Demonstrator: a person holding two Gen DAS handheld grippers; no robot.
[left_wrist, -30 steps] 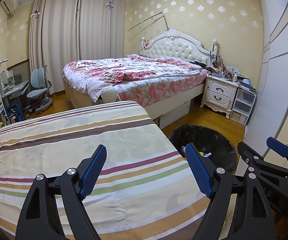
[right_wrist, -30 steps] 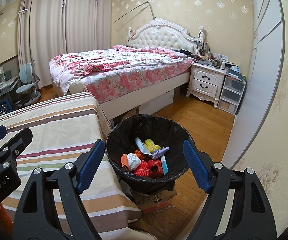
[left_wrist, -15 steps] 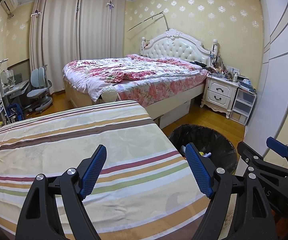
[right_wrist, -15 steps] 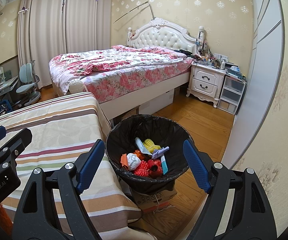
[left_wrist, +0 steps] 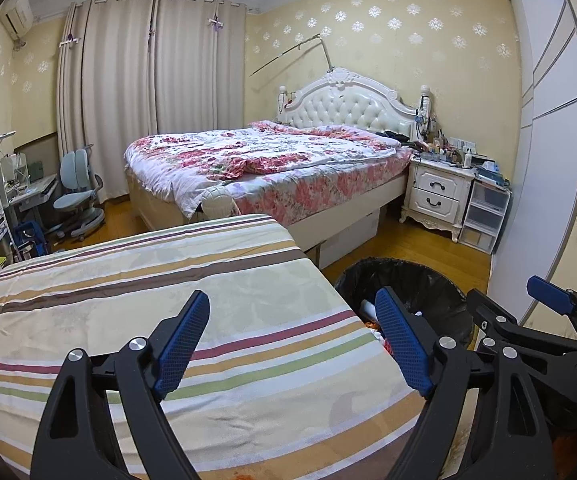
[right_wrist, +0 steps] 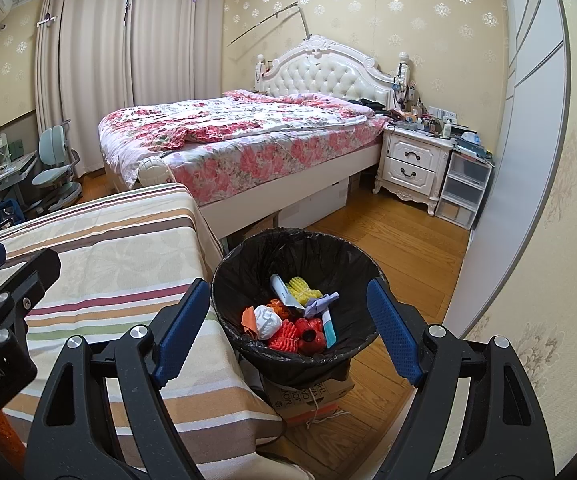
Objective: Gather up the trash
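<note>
Fingers of the left gripper (left_wrist: 294, 340) spread wide and opening further, nothing between the blue pads (left_wrist: 182, 338), only striped cloth (left_wrist: 136, 292) beneath. Pointed slightly downward over the cloth-covered surface, near its right-hand edge. Right pad overlapping the rim of the trash bin (left_wrist: 404, 280) in the left wrist view, with the bin itself lower, beyond the cloth's edge, on the floor side.

Fingers of the right gripper (right_wrist: 290, 326) also wide apart and empty, framing the trash bin (right_wrist: 300, 248) from above and behind. Bin seen between the two pads: left pad over the cloth's corner just beside the bin's left rim, right pad over the bin's right rim. No contact visible with bin or contents.

Lined with a black bag, round, standing on a cardboard box (right_wrist: 308, 394) on the wooden floor (right_wrist: 392, 236), just beside the striped cloth's right edge. Inside, a heap of trash (right_wrist: 292, 320): red and orange ribbed pieces, a white crumpled wad, a yellow ribbed piece, a pale purple scrap, a white-and-teal tube.

Left gripper's body visible at the left margin of the right wrist view; right gripper (left_wrist: 548, 300) visible at the right margin of the left wrist view, beside the bin.

Beyond, a floral-covered bed (right_wrist: 248, 132), a white nightstand (right_wrist: 412, 160), closed curtains (right_wrist: 128, 60).
</note>
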